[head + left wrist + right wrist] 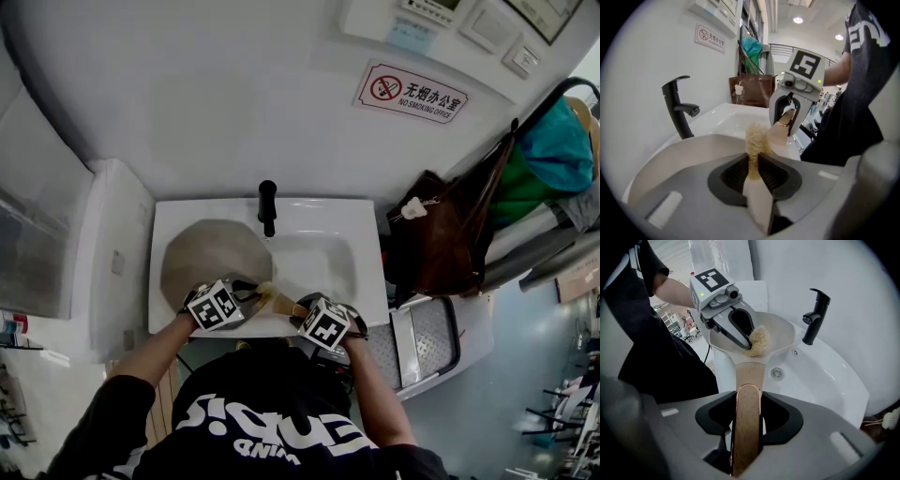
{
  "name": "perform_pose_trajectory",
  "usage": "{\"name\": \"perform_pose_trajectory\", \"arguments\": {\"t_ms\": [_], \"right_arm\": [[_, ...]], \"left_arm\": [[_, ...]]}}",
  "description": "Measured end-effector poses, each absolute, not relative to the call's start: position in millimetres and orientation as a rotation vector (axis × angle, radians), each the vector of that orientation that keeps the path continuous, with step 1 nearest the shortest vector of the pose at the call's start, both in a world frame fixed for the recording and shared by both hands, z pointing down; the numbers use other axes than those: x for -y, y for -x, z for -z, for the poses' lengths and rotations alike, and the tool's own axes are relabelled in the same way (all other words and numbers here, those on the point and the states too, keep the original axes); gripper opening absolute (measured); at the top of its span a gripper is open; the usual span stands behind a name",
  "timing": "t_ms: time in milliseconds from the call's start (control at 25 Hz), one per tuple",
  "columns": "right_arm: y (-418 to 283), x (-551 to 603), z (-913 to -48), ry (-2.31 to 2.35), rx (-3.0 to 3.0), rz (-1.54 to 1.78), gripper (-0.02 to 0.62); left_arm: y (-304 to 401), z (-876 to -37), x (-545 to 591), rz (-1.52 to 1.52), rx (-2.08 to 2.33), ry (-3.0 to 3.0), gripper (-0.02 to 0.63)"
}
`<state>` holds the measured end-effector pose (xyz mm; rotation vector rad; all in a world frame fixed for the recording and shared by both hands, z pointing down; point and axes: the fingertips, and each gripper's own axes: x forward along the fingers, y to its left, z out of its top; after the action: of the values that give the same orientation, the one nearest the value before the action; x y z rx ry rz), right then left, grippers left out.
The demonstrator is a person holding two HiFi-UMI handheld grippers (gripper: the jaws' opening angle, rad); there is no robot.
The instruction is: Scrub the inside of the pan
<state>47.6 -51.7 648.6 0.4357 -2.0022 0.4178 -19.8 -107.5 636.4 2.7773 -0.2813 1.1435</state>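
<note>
A cream pan (208, 255) with a wooden handle (287, 306) sits over the left half of the white sink (361, 281). My right gripper (302, 315) is shut on the handle's end; in the right gripper view the handle (748, 394) runs straight out from between its jaws (749, 401) to the pan (778, 331). My left gripper (249, 292) is shut on a beige fibre scrubber (266, 294). It presses that scrubber (757, 340) on the pan's inside next to the handle joint. In the left gripper view the scrubber (756, 139) sticks out between the jaws, and the right gripper (787, 117) faces it.
A black faucet (267, 207) stands at the sink's back edge, just right of the pan. The drain (777, 373) lies in the basin beside the handle. A brown bag (437, 236) hangs to the right, and a white cabinet (111, 253) stands to the left.
</note>
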Motion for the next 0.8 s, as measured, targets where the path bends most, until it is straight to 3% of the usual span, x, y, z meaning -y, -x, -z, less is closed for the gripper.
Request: {"name": "perform_pose_trajectory", "arguments": {"t_ms": [800], "right_arm": [[-47, 50, -647, -0.426, 2.016, -0.428, 0.162]], "left_arm": [[28, -657, 213, -1.125, 0.685, -2.612, 0.063]]}}
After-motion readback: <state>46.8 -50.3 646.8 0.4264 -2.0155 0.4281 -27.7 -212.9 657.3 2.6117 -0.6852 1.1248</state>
